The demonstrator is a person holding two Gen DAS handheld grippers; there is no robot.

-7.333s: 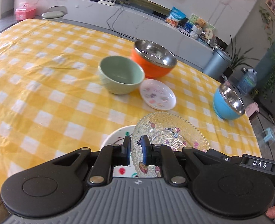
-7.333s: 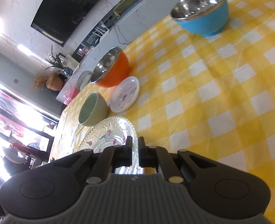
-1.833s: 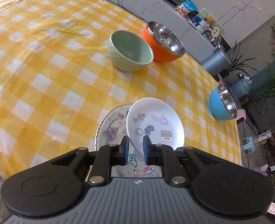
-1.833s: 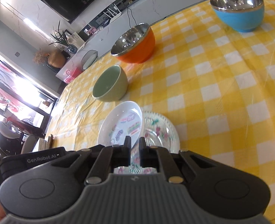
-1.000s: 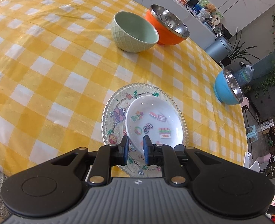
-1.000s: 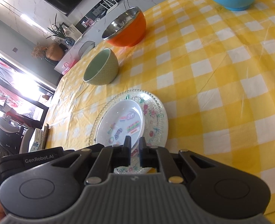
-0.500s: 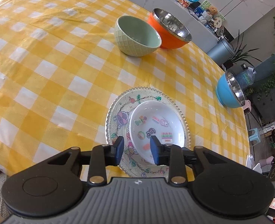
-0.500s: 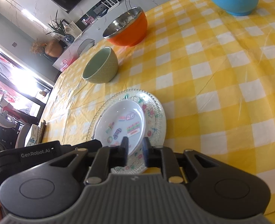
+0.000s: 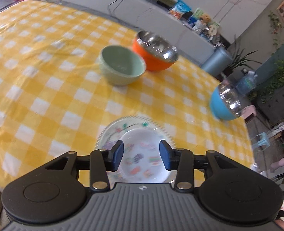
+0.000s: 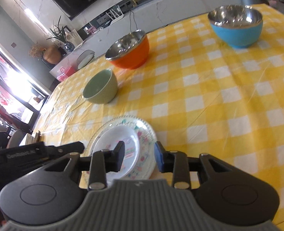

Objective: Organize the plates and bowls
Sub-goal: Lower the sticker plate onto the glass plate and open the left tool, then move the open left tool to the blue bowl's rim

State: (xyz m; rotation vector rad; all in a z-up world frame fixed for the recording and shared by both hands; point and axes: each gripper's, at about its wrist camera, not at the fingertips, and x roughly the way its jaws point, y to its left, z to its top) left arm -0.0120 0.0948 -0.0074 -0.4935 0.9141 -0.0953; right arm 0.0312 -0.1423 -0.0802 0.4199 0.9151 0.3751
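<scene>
A small white sticker plate (image 9: 142, 161) (image 10: 118, 144) lies on a clear patterned glass plate (image 9: 113, 130) (image 10: 145, 134) near the table's front edge. My left gripper (image 9: 141, 155) is open and empty just above and behind the stack. My right gripper (image 10: 139, 156) is open and empty over the stack's near right rim. A green bowl (image 9: 122, 68) (image 10: 101, 88), an orange steel-lined bowl (image 9: 155, 52) (image 10: 129, 51) and a blue steel-lined bowl (image 9: 225, 104) (image 10: 237, 25) stand farther back. The left gripper's body (image 10: 26, 154) shows in the right wrist view.
The table carries a yellow and white checked cloth (image 9: 45, 88) (image 10: 219, 100). Its edge drops off at the right, past the blue bowl. A grey counter (image 9: 142, 11) with snacks runs behind the table.
Both grippers have opened wide and pulled back from the stacked plates. The small white plate, earlier held and lowered, now rests on the glass plate. The left view has tilted up.
</scene>
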